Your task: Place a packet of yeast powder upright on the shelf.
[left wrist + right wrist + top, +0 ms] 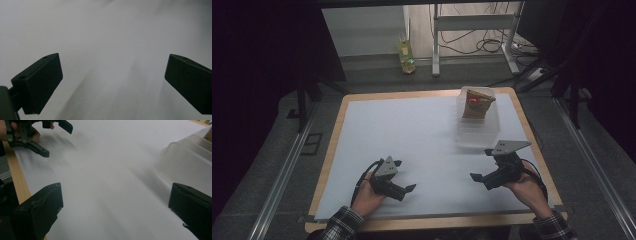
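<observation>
High view puts your left gripper (404, 176) and right gripper (481, 163) low over the near half of the white table sheet (412, 135), both with jaws spread wide and nothing between them. The clear, lidless plastic container (478, 131) sits at the far right of the sheet, just ahead of your right gripper, and a brown paper-wrapped packet with a red patch (477, 104) stands upright in its far end.

Judging by how things lie, the step in hand is the reach for that packet, and your right gripper is the nearer one. In the right gripper view, the container's cloudy wall (185, 165) lies just past your right-hand jaw, so lift over the rim rather than pushing into it; a light tub like this will probably slide. Come down from above, keep the jaws spread until they straddle the packet's flat faces, then close gently, since paper wrapping is likely to crumple. If the tub shifts, your left gripper could steady its near wall.
</observation>
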`<action>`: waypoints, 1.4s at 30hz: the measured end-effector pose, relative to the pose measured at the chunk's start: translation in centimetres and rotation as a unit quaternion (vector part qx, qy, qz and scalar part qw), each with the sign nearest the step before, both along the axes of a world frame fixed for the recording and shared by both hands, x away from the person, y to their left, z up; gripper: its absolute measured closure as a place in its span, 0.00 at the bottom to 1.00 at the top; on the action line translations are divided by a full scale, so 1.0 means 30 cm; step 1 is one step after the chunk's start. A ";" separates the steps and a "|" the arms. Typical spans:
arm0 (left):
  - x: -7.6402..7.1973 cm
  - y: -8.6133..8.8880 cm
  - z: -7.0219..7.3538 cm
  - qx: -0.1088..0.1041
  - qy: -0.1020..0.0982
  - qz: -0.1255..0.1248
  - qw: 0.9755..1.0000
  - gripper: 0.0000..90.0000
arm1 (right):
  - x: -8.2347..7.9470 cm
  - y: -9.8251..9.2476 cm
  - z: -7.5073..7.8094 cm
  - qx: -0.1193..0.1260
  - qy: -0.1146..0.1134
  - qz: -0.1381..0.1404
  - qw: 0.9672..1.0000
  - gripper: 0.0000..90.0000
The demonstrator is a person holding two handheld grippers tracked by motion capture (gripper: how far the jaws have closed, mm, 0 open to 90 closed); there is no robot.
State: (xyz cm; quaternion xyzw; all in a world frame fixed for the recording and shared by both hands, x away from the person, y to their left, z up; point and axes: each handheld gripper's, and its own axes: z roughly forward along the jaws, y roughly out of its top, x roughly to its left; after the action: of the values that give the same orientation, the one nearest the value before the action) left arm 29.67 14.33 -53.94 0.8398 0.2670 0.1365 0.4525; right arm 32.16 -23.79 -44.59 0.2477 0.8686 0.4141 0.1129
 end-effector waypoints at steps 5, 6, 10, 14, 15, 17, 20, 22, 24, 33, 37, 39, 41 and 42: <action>0.000 0.000 0.000 0.001 0.000 0.000 1.000 0.02 | -0.013 0.007 -0.012 0.000 0.001 0.002 1.000 0.00; 0.000 0.000 0.000 0.000 0.000 0.000 1.000 0.02 | -0.016 0.008 -0.014 0.002 0.001 0.003 1.000 0.00; 0.000 0.000 0.000 0.001 0.000 0.000 1.000 0.02 | -0.029 0.016 -0.030 0.002 0.005 0.005 1.000 0.00; -0.001 0.000 0.000 -0.001 0.001 0.001 1.000 0.02 | -0.040 0.022 -0.054 -0.001 0.007 0.010 1.000 0.00; 0.000 0.000 0.000 -0.001 0.001 0.001 1.000 0.02 | -0.042 0.023 -0.059 -0.001 0.006 0.010 1.000 0.00; -0.001 0.000 -0.001 0.000 0.001 0.001 1.000 0.02 | -0.046 0.022 -0.069 0.000 0.005 0.009 1.000 0.00; -0.001 0.000 0.000 0.000 0.000 0.001 1.000 0.02 | -0.053 0.021 -0.078 0.005 0.006 0.008 1.000 0.00; -0.001 0.000 0.000 0.001 0.000 0.001 1.000 0.02 | -0.058 0.021 -0.084 0.006 0.005 0.007 1.000 0.00; -0.001 0.000 -0.001 0.001 0.000 0.001 1.000 0.02 | -0.063 0.023 -0.092 0.006 0.005 0.008 1.000 0.00; -0.001 0.002 0.000 -0.001 0.002 0.001 1.000 0.02 | -0.085 0.039 -0.136 -0.009 0.008 0.015 1.000 0.00; 0.000 0.003 -0.001 -0.001 0.003 0.001 1.000 0.02 | -0.093 0.047 -0.161 -0.013 0.011 0.023 1.000 0.00; 0.000 0.004 -0.001 -0.001 0.003 0.001 1.000 0.02 | -0.097 0.051 -0.172 -0.022 0.010 0.028 0.999 0.00; 0.000 0.004 -0.001 0.000 0.003 0.001 1.000 0.02 | -0.099 0.055 -0.182 -0.024 0.012 0.033 0.999 0.00; 0.000 0.005 -0.002 0.000 0.003 0.001 1.000 0.02 | -0.100 0.056 -0.187 -0.022 0.013 0.035 0.999 0.00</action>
State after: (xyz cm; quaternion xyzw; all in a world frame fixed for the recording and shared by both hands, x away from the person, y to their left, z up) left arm 29.67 14.46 -53.99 0.8398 0.2696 0.1345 0.4517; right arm 29.15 -22.11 -50.18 0.2199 0.8873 0.3948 0.0923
